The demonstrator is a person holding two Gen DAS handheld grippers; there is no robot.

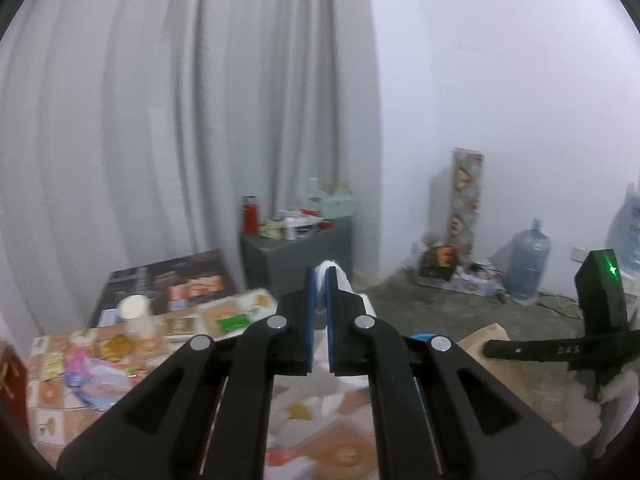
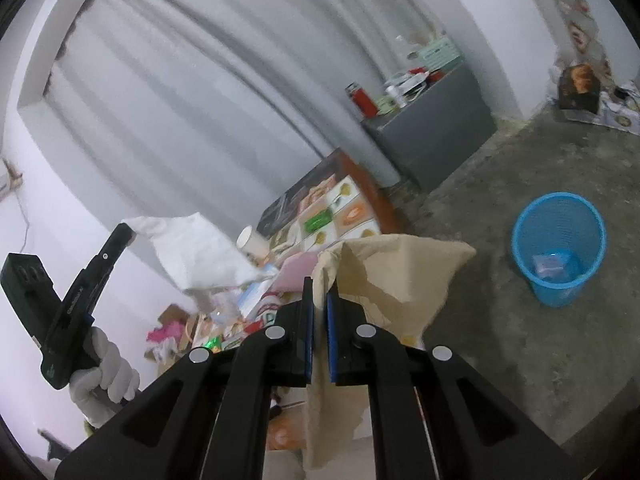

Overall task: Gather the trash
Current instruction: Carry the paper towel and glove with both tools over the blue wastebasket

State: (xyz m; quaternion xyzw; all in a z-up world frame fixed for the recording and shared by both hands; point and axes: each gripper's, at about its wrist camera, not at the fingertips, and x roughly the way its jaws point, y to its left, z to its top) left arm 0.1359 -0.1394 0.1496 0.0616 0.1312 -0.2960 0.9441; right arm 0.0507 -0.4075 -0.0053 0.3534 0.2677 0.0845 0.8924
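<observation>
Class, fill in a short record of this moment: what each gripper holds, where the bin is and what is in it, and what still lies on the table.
left gripper: shut on white paper
right gripper: shut on brown paper
bin: blue mesh basket on the floor, apart from the table, some clear wrapping inside
table: paper cup, wrappers and packets still on it

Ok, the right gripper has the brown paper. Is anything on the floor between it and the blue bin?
Nothing visible. The right gripper is shut on the brown paper, and the blue bin stands apart on the bare concrete floor, with only open floor showing between them. The bin's mouth is open, with some scraps already inside.
</observation>
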